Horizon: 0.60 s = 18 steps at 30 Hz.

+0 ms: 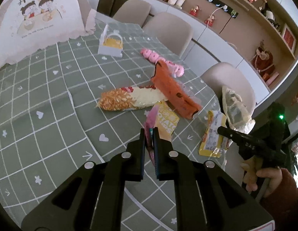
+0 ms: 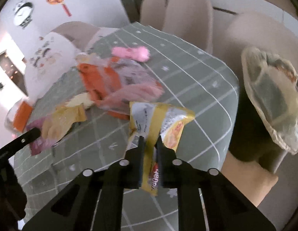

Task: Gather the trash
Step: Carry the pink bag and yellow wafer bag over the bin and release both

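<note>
Black jaws of your left gripper (image 1: 149, 132) fill the bottom centre of the left wrist view, pinched tight on a pink wrapper (image 1: 150, 123) with the yellow potato chips packet (image 1: 167, 123) caught or lying just behind it; which of the two the pads really hold is unclear. Your right gripper (image 2: 149, 140) sits at the bottom centre of its own view, jaws nearly closed on a yellow noodle packet (image 2: 160, 123). That view is blurred.

Remaining trash lies mid-frame on the green checked tablecloth (image 1: 52, 100): an orange wrapper (image 1: 174, 90), a corn-patterned bag (image 1: 120, 100), a pink toy-like item (image 1: 162, 60). A thin plastic bag (image 2: 272, 100) hangs at the right edge, off the table, probably the collecting bag.

Risks:
- Thin wrapper edges in both grips could slide out if you swing fast.
- Chips packet may drop if only the pink wrapper is clamped.
- Bag mouth looks limp; a packet could miss it and fall to the floor.

Legible writing: "POTATO CHIPS" on the yellow packet, partly cut off. Noodle packet print is unreadable.
</note>
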### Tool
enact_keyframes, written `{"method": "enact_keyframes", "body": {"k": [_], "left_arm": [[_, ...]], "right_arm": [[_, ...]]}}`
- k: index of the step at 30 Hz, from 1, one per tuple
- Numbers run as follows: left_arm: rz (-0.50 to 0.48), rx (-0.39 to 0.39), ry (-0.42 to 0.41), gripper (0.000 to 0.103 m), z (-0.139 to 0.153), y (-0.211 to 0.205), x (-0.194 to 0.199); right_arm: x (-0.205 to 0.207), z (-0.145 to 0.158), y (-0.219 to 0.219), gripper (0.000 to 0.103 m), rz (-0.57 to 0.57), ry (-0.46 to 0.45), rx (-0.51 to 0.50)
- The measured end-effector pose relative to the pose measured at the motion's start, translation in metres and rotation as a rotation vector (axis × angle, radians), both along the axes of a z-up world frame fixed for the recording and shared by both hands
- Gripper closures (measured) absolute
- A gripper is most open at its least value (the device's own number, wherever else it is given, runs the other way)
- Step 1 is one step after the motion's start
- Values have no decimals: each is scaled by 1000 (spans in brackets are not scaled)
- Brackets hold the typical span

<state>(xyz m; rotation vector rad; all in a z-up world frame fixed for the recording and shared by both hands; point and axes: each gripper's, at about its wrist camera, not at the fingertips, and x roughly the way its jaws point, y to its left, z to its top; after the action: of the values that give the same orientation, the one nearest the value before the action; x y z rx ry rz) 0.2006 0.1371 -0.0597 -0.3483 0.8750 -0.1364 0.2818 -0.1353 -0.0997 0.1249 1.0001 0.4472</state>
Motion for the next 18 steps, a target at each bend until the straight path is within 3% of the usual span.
{"method": "enact_keyframes", "body": {"k": [2,10,18], "left_arm": [[8,-4,-26,96,9,2,-5],[8,6,-184,96,70,2,-15],[-46,35,-363,95,146,-30,7]], "right_arm": [[-7,17,-4,98,2,-38,19],[-34,94,-32,98,-47,-209,60],[-58,162,-75,98,-91,-396,12]]}}
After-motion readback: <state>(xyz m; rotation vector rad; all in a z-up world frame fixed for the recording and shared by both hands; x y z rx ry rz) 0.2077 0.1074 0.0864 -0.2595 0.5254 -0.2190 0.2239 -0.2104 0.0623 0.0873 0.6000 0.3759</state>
